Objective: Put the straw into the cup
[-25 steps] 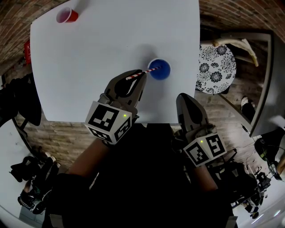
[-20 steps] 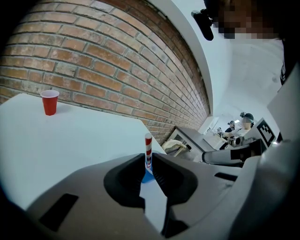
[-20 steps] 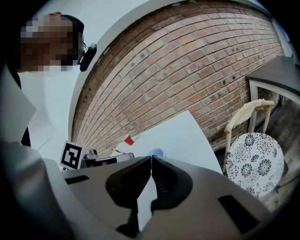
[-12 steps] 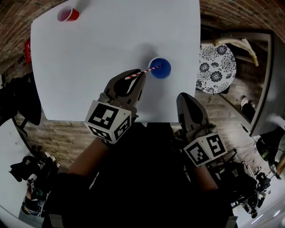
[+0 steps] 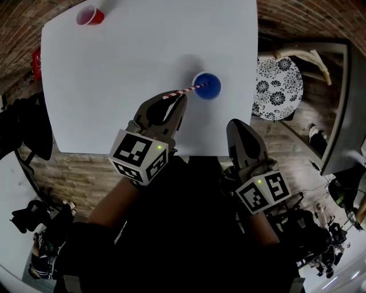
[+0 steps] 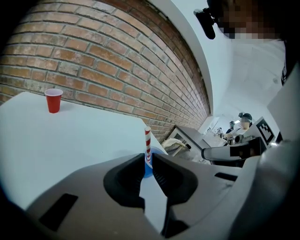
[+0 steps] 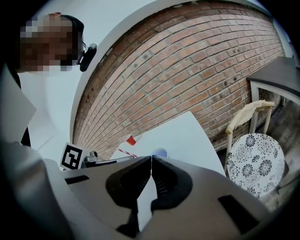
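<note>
Your left gripper (image 5: 176,100) has its fingers pinching the red-and-white straw (image 5: 186,90). The straw's far end sits over the mouth of the blue cup (image 5: 210,91) on the desk (image 5: 114,68), so lowering it and letting go seem left to do. Your right gripper (image 5: 239,127), fingers pressed together on nothing, waits by the desk edge. Against a second ago almost nothing differs: straw and cup line up the same.

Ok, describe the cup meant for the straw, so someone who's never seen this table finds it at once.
On the white table, look at the near right part, just ahead of the left tongs. The blue cup stands there alone, the tip of the striped straw over its mouth. The red cup, the only other one, sits at the far left corner.
</note>
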Motion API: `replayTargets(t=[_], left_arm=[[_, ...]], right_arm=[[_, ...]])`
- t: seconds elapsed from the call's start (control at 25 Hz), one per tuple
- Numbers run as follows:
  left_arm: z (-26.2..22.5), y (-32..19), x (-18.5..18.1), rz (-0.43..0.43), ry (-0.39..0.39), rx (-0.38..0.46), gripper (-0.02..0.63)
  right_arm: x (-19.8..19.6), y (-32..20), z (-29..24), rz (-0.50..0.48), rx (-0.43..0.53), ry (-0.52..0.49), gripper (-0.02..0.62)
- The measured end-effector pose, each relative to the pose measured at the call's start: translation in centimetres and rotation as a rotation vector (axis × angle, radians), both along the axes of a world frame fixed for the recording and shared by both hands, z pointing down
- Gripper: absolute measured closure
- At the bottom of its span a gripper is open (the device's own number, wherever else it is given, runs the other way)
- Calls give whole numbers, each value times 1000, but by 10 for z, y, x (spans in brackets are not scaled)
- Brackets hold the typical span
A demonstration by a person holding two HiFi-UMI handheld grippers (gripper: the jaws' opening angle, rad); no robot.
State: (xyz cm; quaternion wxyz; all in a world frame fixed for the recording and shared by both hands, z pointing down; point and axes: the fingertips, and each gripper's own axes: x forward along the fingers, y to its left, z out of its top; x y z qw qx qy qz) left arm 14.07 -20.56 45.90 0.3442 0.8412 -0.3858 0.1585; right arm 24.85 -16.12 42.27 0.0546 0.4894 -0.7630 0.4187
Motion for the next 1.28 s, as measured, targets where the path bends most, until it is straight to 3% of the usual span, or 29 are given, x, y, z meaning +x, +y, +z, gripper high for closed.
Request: replayTargets(t=[0.64, 1.28], left_arm=[[-19, 17, -10, -37, 14, 36, 568], [-74, 38, -22, -69, 51, 118, 574]], right_arm=[[-4, 17, -8, -2, 22, 6, 568], [-14, 39, -33, -31, 72, 12, 568]])
